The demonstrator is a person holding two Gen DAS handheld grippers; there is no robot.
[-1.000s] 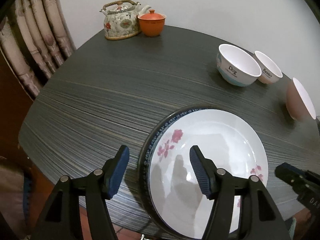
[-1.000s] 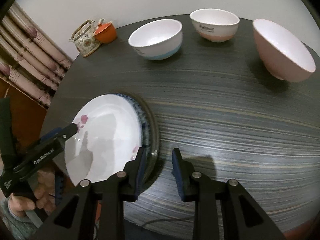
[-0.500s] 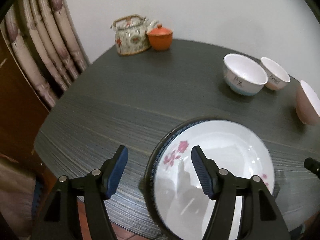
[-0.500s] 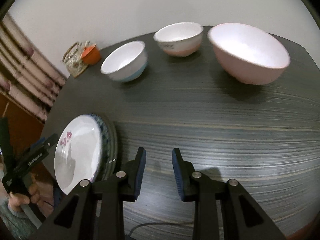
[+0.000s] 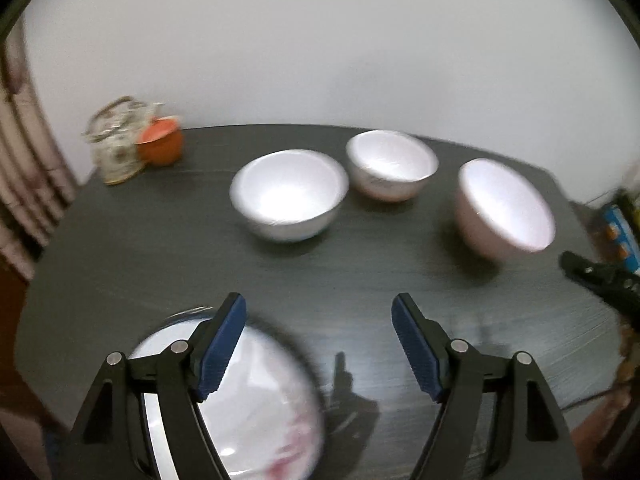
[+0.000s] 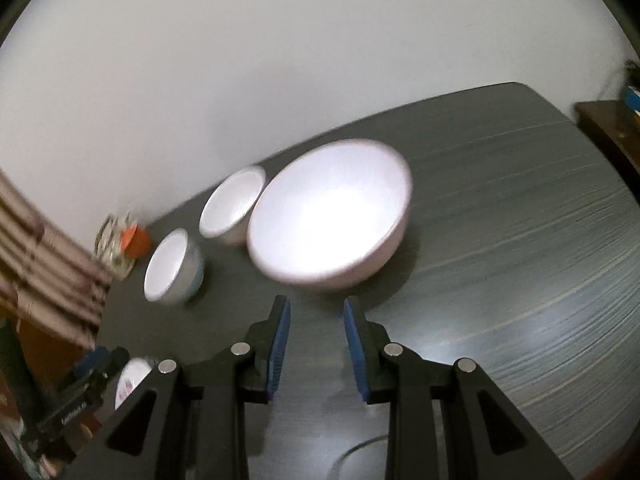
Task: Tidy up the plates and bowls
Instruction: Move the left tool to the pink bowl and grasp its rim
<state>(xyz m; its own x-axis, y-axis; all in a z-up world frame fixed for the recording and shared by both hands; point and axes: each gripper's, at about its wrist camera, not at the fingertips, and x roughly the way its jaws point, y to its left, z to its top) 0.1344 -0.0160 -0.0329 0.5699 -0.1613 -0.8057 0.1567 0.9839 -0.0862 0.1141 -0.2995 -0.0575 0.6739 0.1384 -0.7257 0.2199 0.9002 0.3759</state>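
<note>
My left gripper (image 5: 318,344), jaws just widened and empty, hangs over the table (image 5: 160,272); three bowls (image 5: 290,194) mid-frame, plates (image 5: 260,408) lower left.

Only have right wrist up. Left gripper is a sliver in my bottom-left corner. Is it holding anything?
Observer: No. The left wrist view shows the left gripper with its jaws wide apart. They have just been opening, and only bare table shows between them.
Operator: Where's the plate? I see one white edge.
Observer: The plate stack lies flat near the table's front edge. It sits partly behind that gripper's finger on the picture's left, and it isn't gripped.
Operator: The big pink bowl overlaps the middle bowl for me. Touching?
Observer: No. The pink bowl stands clear of the middle bowl, with dark table visible between them.
</note>
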